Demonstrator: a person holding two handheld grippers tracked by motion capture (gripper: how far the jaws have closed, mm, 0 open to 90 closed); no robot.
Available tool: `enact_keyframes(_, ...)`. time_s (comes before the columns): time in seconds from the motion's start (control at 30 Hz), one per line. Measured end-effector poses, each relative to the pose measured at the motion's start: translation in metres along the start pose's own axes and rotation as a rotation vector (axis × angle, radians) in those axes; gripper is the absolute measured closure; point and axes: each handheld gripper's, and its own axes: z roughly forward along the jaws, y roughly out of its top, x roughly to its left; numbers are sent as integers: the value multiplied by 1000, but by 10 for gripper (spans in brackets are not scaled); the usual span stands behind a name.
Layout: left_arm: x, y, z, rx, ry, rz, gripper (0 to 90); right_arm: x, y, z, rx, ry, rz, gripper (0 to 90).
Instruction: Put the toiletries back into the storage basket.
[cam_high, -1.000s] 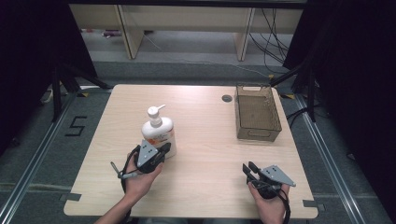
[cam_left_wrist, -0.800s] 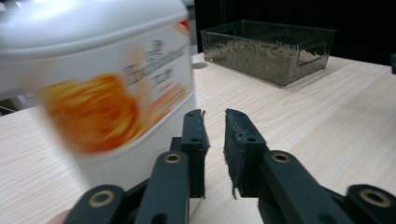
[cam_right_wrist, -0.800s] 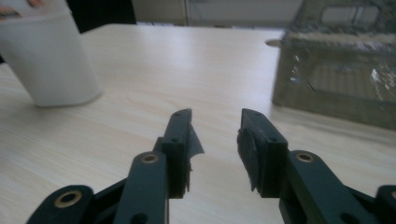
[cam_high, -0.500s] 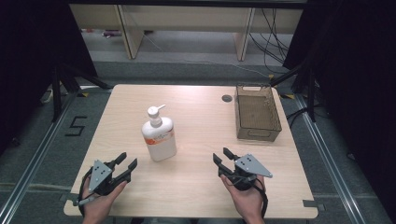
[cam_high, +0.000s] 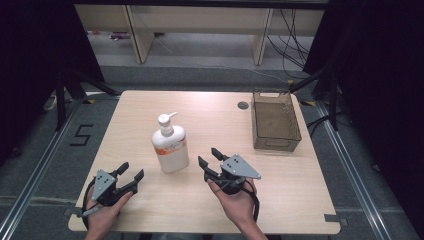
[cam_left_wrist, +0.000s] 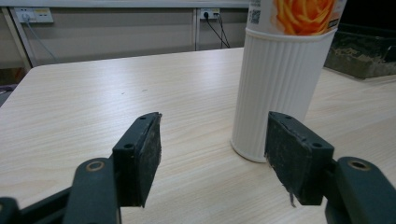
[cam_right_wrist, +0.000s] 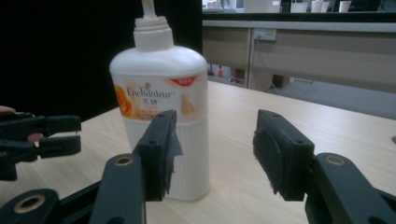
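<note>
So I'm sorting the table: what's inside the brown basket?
Inside the brown basket nothing shows: its mesh floor looks bare in the high view. The near wall hides a strip of the floor behind it.

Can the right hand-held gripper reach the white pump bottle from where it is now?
Probably yes. The right hand-held gripper is open and points at the pump bottle, with bare table between them and nothing in the way.

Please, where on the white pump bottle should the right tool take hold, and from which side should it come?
Probably the ribbed lower body of the pump bottle, below the orange label. It stands upright on the table, and its straight sides suit flat pads better than the narrow neck and pump. The right tool is open, its jaws having just been opening with nothing between them; come in level from the bottle's right.
</note>
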Motion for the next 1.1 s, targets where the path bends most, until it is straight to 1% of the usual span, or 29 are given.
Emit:
enact_keyframes(0.03,1,-1,1,0,2,9,342,2,1,4,-16,5,-3,487)
enact_keyframes(0.07,1,-1,0,13,13,9,341,6,3,6,4,12,33,486)
enact_keyframes(0.1,1,-2,0,14,15,11,341,6,4,9,-19,9,14,486)
enact_keyframes(0.13,1,-3,0,15,21,9,345,8,6,12,-17,9,0,486)
enact_keyframes(0.2,3,-5,1,8,23,2,348,11,10,18,-31,6,-7,487)
enact_keyframes(0.23,3,-5,1,8,23,2,348,11,10,18,-31,6,-7,487)
enact_keyframes(0.27,4,-5,-1,12,43,-1,349,16,15,23,-30,17,-8,493)
enact_keyframes(0.3,4,-5,-1,12,43,-1,350,16,15,23,-30,17,-8,493)
enact_keyframes(0.33,6,-5,-2,7,45,-11,350,20,20,29,-40,20,-17,497)
enact_keyframes(0.37,6,-5,-2,7,45,-11,350,20,20,29,-40,20,-17,497)
enact_keyframes(0.4,6,-5,-1,-1,39,-13,347,24,24,34,-38,28,-16,497)
enact_keyframes(0.47,5,-5,-1,4,43,-11,345,26,26,36,-35,19,-21,497)
enact_keyframes(0.5,5,-5,-1,5,43,-8,344,27,30,41,-42,29,-24,497)
enact_keyframes(0.57,5,-5,-1,9,43,-1,344,28,32,44,-42,31,-33,497)
enact_keyframes(0.6,4,-5,0,13,41,5,344,29,35,49,-46,31,-36,497)
enact_keyframes(0.7,4,-5,1,1,36,5,344,30,38,52,-38,29,-32,500)
enact_keyframes(0.73,4,-5,1,1,36,4,344,31,40,57,-36,31,-34,500)
enact_keyframes(0.77,3,-4,0,17,45,5,344,32,42,60,-44,29,-33,500)
enact_keyframes(0.8,3,-4,1,14,42,9,344,33,43,63,-49,21,-44,500)
enact_keyframes(0.83,3,-4,0,16,43,10,344,35,45,66,-48,27,-52,500)
enact_keyframes(0.87,3,-4,0,14,42,10,344,39,47,68,-39,23,-37,500)
enact_keyframes(0.9,3,-4,0,14,42,10,344,39,47,68,-39,23,-37,500)
enact_keyframes(0.93,3,-4,0,14,42,9,343,44,52,75,-45,4,-50,500)
enact_keyframes(0.97,4,-5,1,8,40,9,343,44,52,75,-45,4,-50,500)
enact_keyframes(1.0,3,-5,1,1,37,12,343,48,54,80,-38,-19,-15,501)
enact_keyframes(1.03,3,-5,1,1,37,12,343,48,54,80,-38,-19,-15,501)
enact_keyframes(1.07,3,-5,0,9,37,12,343,48,56,83,-55,-39,-61,501)
enact_keyframes(1.1,3,-5,0,12,38,15,343,51,56,85,-49,-41,-39,501)
